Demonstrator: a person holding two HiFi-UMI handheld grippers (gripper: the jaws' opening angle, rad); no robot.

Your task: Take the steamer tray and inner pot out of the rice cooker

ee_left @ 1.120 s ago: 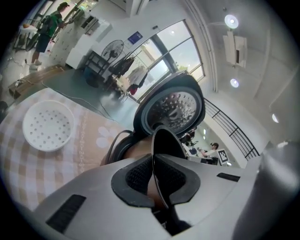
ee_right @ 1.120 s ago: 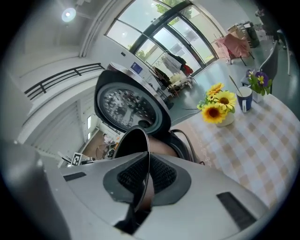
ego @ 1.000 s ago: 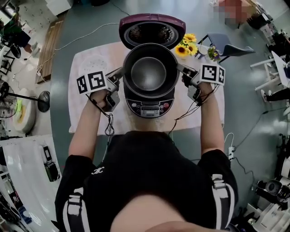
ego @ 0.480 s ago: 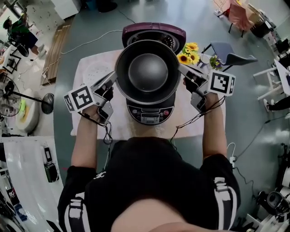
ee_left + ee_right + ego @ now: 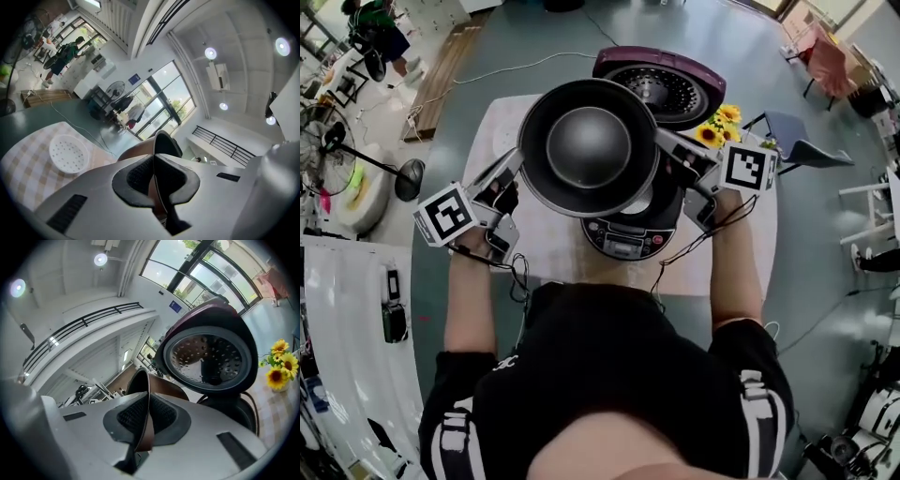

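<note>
Dark inner pot clamped in left hand-held gripper.

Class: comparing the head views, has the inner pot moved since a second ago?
Yes. The inner pot has risen above the rice cooker and shifted toward its left in the head view.

The pot hangs over the cooker, covering most of its mouth. Behind stands the raised lid. Sunflowers crowd the desk's far right corner, and a white tray lies far left. Bare desk left of the cooker is free.
</note>
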